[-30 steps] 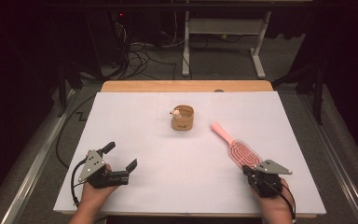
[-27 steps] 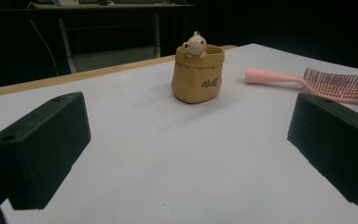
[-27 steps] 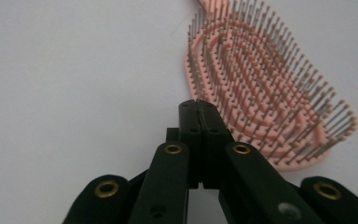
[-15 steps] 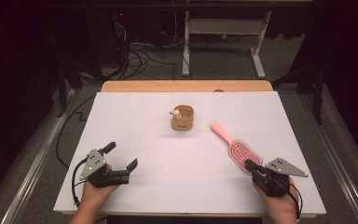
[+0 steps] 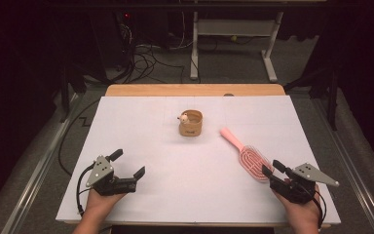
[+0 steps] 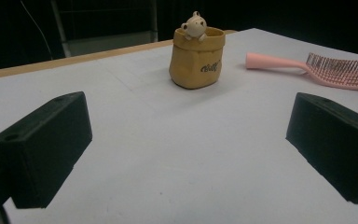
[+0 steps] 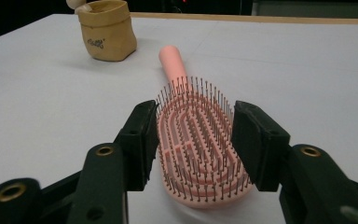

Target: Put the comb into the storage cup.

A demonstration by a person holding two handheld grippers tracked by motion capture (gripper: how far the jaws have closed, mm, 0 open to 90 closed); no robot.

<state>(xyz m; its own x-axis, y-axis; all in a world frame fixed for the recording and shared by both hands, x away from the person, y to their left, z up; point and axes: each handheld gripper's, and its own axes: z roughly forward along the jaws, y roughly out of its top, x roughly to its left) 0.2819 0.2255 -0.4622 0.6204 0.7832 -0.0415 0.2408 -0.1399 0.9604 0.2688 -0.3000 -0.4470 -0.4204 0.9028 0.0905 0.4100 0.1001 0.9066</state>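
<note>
The right gripper (image 7: 193,140) has just been opening its jaws. They now stand about half open, one on each side of the head of the pink hairbrush (image 7: 193,144), and the pads do not press on it. The brush lies flat on the white table (image 5: 141,126) with bristles up, and its handle points away from this gripper toward a small tan bag (image 5: 191,123) farther off. The left gripper (image 5: 126,168) has its jaws wide open with nothing between them; the bag stands well ahead of it.
</note>
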